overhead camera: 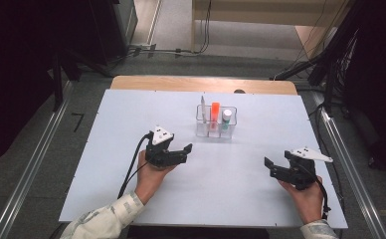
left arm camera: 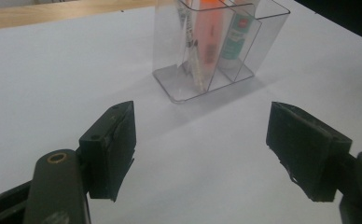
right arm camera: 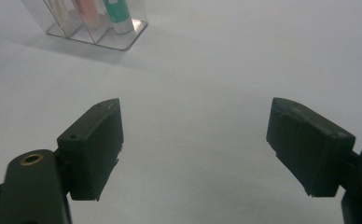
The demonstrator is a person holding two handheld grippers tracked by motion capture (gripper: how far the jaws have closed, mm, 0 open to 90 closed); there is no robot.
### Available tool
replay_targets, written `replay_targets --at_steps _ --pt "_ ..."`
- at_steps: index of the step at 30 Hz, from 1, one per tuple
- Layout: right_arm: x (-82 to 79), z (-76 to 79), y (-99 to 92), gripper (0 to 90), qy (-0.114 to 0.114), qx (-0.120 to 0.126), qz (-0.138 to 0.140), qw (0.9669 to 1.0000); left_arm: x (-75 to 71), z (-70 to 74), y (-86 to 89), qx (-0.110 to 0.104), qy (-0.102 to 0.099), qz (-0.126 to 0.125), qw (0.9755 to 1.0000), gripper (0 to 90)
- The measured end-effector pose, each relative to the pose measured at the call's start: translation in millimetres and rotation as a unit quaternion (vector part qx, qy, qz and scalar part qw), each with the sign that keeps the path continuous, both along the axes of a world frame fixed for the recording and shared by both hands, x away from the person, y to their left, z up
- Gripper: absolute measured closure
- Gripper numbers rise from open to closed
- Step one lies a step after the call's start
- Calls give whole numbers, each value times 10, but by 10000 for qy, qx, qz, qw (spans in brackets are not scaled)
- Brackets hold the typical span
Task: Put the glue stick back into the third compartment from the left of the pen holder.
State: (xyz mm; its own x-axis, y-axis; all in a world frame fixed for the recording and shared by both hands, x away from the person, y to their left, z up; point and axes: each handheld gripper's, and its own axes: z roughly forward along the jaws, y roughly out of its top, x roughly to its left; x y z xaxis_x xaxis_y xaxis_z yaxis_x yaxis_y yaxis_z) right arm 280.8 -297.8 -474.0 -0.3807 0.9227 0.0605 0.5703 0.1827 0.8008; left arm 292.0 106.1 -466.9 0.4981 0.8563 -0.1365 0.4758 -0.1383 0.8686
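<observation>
While both stood wide and empty, left gripper [overhead camera: 181,152] and right gripper [overhead camera: 273,168] well short of the organiser [overhead camera: 216,130] near the table's [overhead camera: 131,149] far edge; pen [overhead camera: 202,108], highlighter [overhead camera: 215,110], glue stick [overhead camera: 226,117] seemingly already stowed, little left.

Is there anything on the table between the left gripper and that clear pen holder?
No. In the left gripper view, only bare white table lies between the open left gripper and the clear holder. The high view shows the same bare gap.
</observation>
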Motion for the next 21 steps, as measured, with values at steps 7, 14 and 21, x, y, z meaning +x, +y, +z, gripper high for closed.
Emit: replay_targets --at_steps 7,14,21 --pt "-12 11 -16 172 -19 -5 -22 10000 -117 -13 175 98 -114 157 9998 247" --pt "-33 17 -22 172 -61 -41 -7 10000 -219 -20 388 98 -126 352 9993 248" --pt "-47 23 -41 171 -73 -47 -47 10000 -306 -74 580 190 -59 528 9984 247"
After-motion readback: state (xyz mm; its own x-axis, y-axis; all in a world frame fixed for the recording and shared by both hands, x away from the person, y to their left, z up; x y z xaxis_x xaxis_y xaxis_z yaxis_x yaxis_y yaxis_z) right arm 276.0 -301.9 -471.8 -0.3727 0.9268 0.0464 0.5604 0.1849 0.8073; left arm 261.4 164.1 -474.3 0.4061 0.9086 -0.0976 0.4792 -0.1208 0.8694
